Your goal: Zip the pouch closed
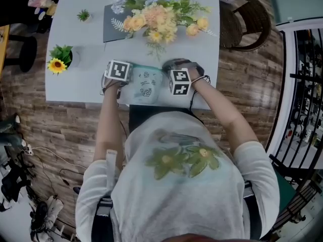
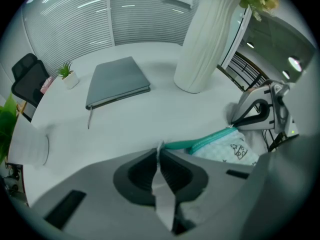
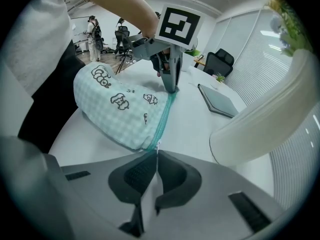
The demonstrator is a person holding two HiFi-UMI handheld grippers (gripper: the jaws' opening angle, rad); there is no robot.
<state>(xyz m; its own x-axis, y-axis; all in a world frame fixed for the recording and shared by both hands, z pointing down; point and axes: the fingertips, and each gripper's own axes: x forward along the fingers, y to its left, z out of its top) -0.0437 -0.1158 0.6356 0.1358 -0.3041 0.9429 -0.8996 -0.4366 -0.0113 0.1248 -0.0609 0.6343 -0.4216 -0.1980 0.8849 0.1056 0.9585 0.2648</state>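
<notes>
A mint checked pouch (image 1: 145, 84) with small cartoon prints lies on the white table (image 1: 75, 84) near its front edge, between my two grippers. Its teal zip (image 3: 165, 115) runs in a line from one gripper to the other. My left gripper (image 2: 160, 151) is shut on a white tab at the pouch's left end, where the teal zip (image 2: 200, 144) begins. My right gripper (image 3: 156, 154) is shut on the pouch's (image 3: 120, 109) other end, right at the zip's tip. Whether that is the pull I cannot tell. From the head view both marker cubes hide the jaws.
A tall white vase (image 2: 207, 34) of flowers (image 1: 156, 14) stands behind the pouch. A grey notebook (image 2: 117, 81) lies at the back left, with a small potted plant (image 2: 67, 74) beyond it. A sunflower pot (image 1: 60, 59) sits at the left. A chair (image 1: 242, 19) stands right of the table.
</notes>
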